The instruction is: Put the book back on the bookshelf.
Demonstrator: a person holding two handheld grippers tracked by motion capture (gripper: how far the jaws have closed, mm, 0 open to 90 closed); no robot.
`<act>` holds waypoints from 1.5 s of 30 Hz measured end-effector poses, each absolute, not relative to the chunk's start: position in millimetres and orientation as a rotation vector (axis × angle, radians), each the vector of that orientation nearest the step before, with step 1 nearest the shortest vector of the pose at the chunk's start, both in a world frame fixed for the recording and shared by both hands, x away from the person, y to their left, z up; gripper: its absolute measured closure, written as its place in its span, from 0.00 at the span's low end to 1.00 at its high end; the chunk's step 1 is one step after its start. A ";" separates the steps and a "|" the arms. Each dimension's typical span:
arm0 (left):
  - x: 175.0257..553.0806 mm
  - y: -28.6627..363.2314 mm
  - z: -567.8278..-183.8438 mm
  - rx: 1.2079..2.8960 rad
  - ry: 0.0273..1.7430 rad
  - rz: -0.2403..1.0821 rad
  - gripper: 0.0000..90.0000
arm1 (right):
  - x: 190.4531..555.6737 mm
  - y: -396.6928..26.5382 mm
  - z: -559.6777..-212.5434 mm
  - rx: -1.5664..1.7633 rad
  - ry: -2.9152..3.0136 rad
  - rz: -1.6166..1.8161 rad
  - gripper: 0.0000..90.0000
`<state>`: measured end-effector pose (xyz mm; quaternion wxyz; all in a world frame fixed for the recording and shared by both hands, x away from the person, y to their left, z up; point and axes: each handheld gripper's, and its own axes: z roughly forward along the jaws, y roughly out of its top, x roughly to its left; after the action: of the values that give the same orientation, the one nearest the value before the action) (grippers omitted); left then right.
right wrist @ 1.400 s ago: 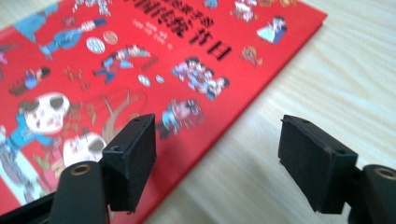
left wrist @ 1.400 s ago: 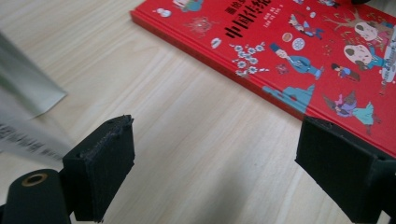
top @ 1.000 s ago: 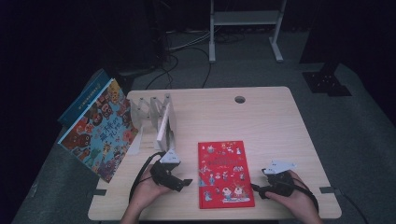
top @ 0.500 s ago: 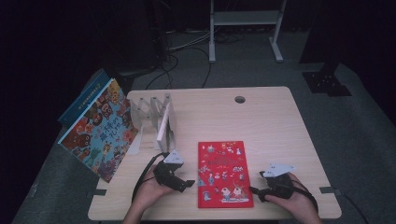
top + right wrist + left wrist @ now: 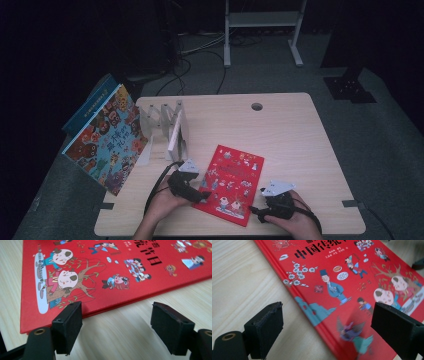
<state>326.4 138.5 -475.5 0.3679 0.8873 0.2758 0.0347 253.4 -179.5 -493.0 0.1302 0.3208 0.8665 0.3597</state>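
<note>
Both tongs open, gripping nothing: left tongs (image 5: 204, 196) straddling red book (image 5: 230, 182) edge, right tongs (image 5: 254, 211) nearing corner. Advice: slide jaw under cover first.

Three books (image 5: 230, 184), one rack (image 5: 167, 127)

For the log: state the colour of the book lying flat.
Red, with cartoon figures; the book shows best in the left gripper view.

— How are my hands sitting?

— I see my left gripper (image 5: 200, 196) low, its black padded jaws spread wide and pressing on nothing.

— And the other one?

— My right gripper (image 5: 256, 212) lies low in my right hand (image 5: 292, 220), jaws parted and clamping nothing.
</note>
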 end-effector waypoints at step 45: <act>348.1 133.8 -485.1 2.340 0.787 0.123 0.05 | 351.4 -185.1 -480.4 1.085 2.393 1.092 0.31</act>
<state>348.1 133.8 -485.1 0.3286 0.8941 0.3006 0.0470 351.4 -185.1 -480.4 0.1475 0.3771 0.8319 0.3794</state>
